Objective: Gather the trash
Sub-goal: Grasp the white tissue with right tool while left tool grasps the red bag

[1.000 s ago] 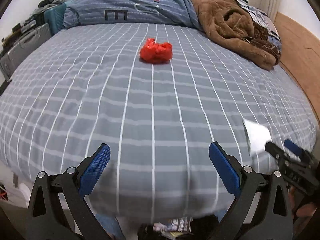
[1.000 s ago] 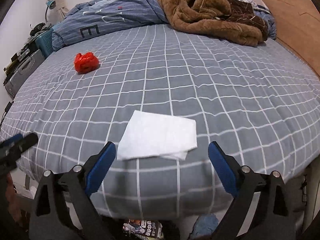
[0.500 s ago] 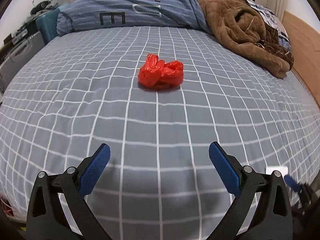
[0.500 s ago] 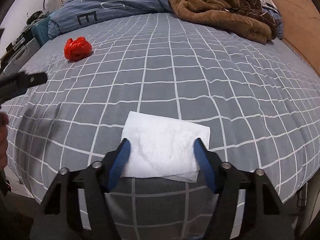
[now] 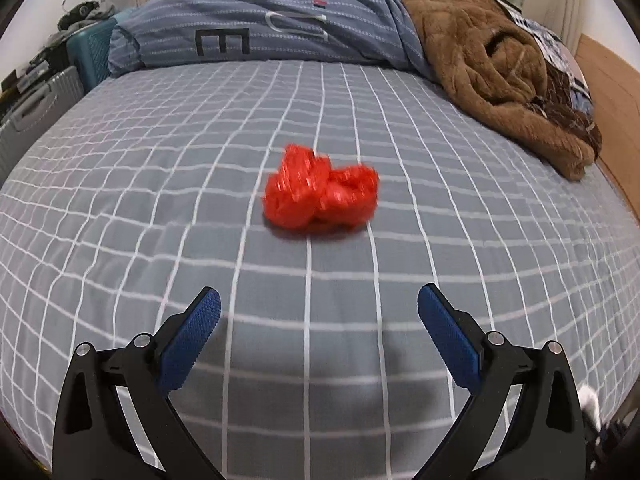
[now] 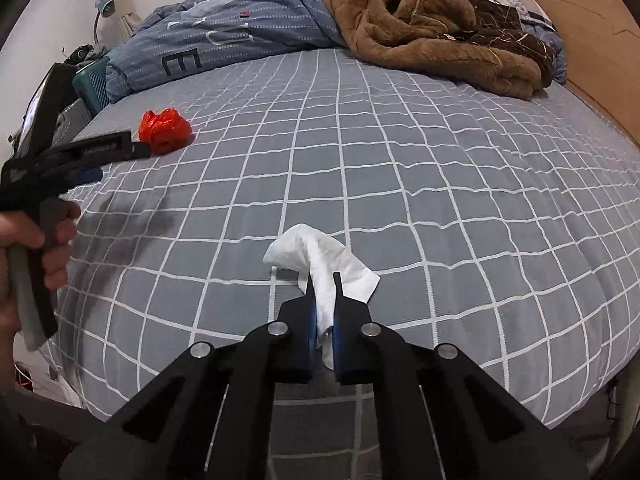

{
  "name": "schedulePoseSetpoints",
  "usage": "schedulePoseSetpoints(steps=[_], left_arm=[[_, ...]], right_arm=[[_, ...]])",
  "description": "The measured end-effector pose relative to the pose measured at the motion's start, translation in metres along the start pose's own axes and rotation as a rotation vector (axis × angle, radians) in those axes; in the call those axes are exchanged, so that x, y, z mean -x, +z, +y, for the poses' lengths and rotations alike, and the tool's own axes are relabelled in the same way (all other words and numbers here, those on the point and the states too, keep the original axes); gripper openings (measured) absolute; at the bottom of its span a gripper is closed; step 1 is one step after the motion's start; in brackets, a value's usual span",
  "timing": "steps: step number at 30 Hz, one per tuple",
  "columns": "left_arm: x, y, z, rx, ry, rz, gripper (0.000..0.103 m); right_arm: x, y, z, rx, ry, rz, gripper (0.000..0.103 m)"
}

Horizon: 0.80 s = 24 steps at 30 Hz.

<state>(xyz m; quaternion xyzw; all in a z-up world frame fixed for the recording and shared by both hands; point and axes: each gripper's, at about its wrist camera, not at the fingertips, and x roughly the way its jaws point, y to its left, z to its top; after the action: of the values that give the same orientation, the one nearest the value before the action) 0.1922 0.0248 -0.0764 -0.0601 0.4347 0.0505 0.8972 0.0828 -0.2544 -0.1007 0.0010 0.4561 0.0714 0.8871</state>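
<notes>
A crumpled red plastic bag (image 5: 320, 196) lies on the grey checked bed (image 5: 120, 208). My left gripper (image 5: 318, 320) is open and empty, a short way in front of the bag and centred on it. In the right wrist view the bag (image 6: 165, 131) lies at the far left with the left gripper (image 6: 116, 150) close beside it. My right gripper (image 6: 324, 284) is shut on a white tissue (image 6: 320, 260), which bunches up between the fingers above the bed (image 6: 480, 220).
A brown fleece blanket (image 5: 500, 68) and a blue striped duvet (image 5: 260, 20) are piled at the back of the bed. Suitcases (image 5: 36, 100) stand to the left. A wooden headboard (image 6: 592, 48) runs along the right.
My left gripper has moved forward over the bed toward the red bag, still open. My right gripper has shut on the flat tissue, which is now crumpled between the fingers.
</notes>
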Motion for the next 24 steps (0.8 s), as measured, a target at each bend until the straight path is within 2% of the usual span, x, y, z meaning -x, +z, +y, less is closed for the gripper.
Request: schedulePoseSetpoints(steps=[3, 16, 21, 24], left_arm=[[-0.005, 0.009, 0.0, -0.005, -0.001, -0.014, 0.097], [-0.038, 0.047, -0.006, -0.037, 0.033, -0.027, 0.097], [-0.054, 0.055, -0.003, -0.026, 0.02, -0.004, 0.096], [-0.063, 0.055, -0.005, -0.05, 0.027, 0.009, 0.087]], right_arm=[[-0.006, -0.002, -0.004, -0.014, 0.008, 0.017, 0.005], [-0.008, -0.002, -0.006, -0.01, 0.044, -0.014, 0.005], [-0.007, -0.001, -0.005, -0.011, 0.056, -0.039, 0.005], [-0.004, 0.0, -0.002, -0.002, 0.07, -0.057, 0.005]])
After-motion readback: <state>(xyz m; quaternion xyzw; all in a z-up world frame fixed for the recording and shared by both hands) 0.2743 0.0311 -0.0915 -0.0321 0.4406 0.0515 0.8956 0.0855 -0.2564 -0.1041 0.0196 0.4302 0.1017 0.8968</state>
